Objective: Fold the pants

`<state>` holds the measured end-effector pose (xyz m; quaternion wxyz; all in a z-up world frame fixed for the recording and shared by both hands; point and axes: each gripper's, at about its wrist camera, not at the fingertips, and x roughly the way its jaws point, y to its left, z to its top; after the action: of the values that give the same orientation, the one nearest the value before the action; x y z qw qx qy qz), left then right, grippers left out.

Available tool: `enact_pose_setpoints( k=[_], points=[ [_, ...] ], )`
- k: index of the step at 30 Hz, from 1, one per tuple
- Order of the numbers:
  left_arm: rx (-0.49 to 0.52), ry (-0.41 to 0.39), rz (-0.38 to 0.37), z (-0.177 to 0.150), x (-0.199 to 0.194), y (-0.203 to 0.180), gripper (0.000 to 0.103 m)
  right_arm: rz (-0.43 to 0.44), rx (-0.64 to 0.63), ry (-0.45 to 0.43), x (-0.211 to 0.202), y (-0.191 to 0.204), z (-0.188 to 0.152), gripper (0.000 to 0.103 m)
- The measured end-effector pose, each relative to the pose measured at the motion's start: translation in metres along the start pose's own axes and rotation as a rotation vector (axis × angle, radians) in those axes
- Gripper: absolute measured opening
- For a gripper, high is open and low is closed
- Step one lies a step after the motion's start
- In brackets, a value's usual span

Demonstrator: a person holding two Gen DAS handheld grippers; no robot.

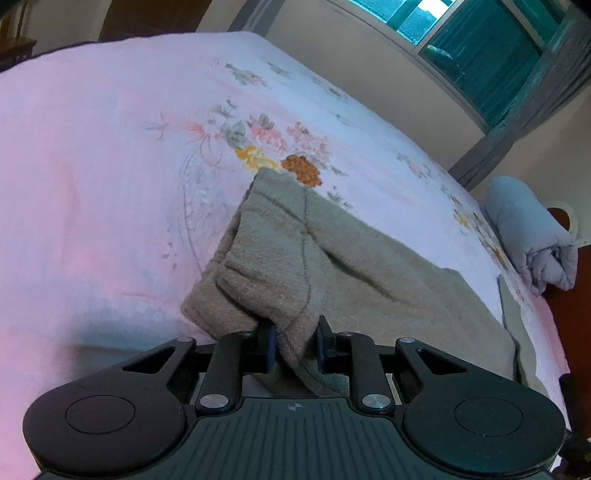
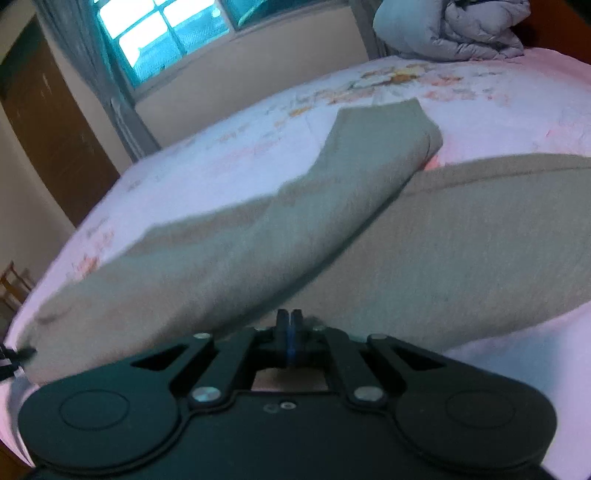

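Grey-beige pants [image 1: 332,258] lie on a pink floral bedsheet [image 1: 92,166]. In the left wrist view my left gripper [image 1: 295,347] is shut on a thick bunch of the pants near one end, and cloth fills the gap between its blue pads. In the right wrist view one pant leg [image 2: 258,236] is raised and crosses over the other leg [image 2: 461,240], which lies flat. My right gripper [image 2: 290,325] is shut at the lower edge of the raised leg. Its pads are pressed together and cloth shows just beneath them.
A rolled grey quilt [image 1: 532,236] [image 2: 454,29] sits at the end of the bed. Beyond the bed is a window [image 1: 480,48] [image 2: 159,33] with grey curtains. A brown wooden door [image 2: 48,129] stands at the left in the right wrist view.
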<state>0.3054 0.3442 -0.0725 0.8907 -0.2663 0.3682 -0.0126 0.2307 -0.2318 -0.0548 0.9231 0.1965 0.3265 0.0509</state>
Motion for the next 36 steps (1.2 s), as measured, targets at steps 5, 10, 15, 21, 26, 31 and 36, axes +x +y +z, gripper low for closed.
enact_pose_setpoints(
  k=[5,10,15,21,26,31,36],
  points=[
    [-0.011,-0.002,0.010,-0.004,-0.003,-0.003,0.034,0.032,-0.013,-0.047,-0.007,0.015,0.015,0.009],
    [0.059,-0.127,0.140,-0.009,-0.039,-0.025,0.099,0.028,0.010,-0.070,-0.014,0.006,0.022,0.009],
    [0.171,-0.169,0.224,-0.018,-0.046,-0.075,0.099,0.013,0.041,-0.073,-0.025,-0.013,0.020,0.009],
    [0.324,-0.075,0.148,-0.076,0.000,-0.174,0.099,0.021,0.067,-0.091,-0.048,-0.029,0.020,0.011],
    [0.503,0.015,0.214,-0.125,0.058,-0.239,0.103,0.005,0.061,-0.105,-0.067,-0.048,0.029,0.013],
    [0.459,-0.035,0.269,-0.127,0.068,-0.251,0.103,-0.021,0.039,-0.099,-0.070,-0.064,0.050,0.014],
    [0.398,-0.107,0.370,-0.111,0.073,-0.239,0.103,-0.037,-0.011,-0.091,-0.047,-0.068,0.075,0.019]
  ],
)
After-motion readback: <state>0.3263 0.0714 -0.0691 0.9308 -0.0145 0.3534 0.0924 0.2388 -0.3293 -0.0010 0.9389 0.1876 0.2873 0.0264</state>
